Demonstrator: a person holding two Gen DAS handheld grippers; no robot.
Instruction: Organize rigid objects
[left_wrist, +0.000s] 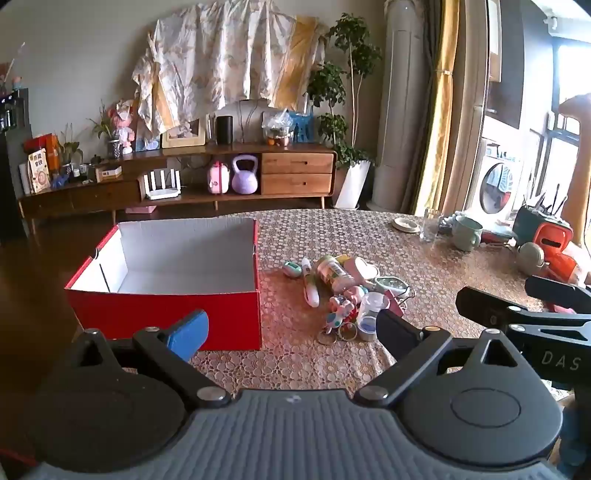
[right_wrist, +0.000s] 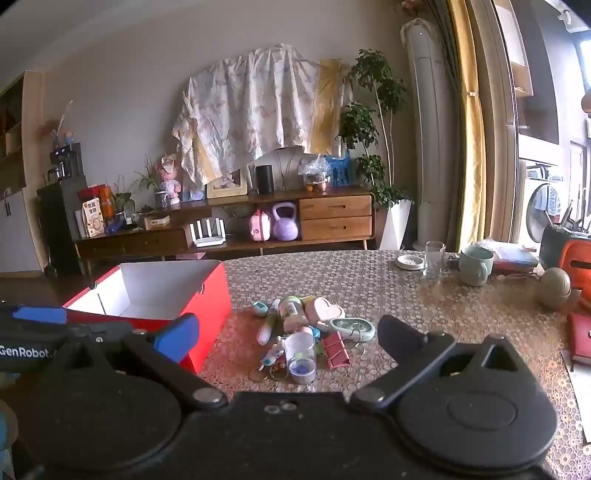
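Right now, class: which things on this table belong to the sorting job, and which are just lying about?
Job:
red box
pile of small items
heart-shaped case
white pen

Lying about:
green mug
glass
small dish

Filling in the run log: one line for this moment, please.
stage: pre-grasp | left tool: open, holding nothing | right tool: open, holding nothing | red box: empty | pile of small items: on table, right of box

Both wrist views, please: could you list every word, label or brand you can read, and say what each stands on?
"DAS": on the black body of the right tongs, at the left wrist view's right edge; cut off there.
"GenRobot.": on the body of the left tongs, at the right wrist view's left edge.
Too small or blurred: the bottle label in the pile, and the orange-and-white package on the sideboard.
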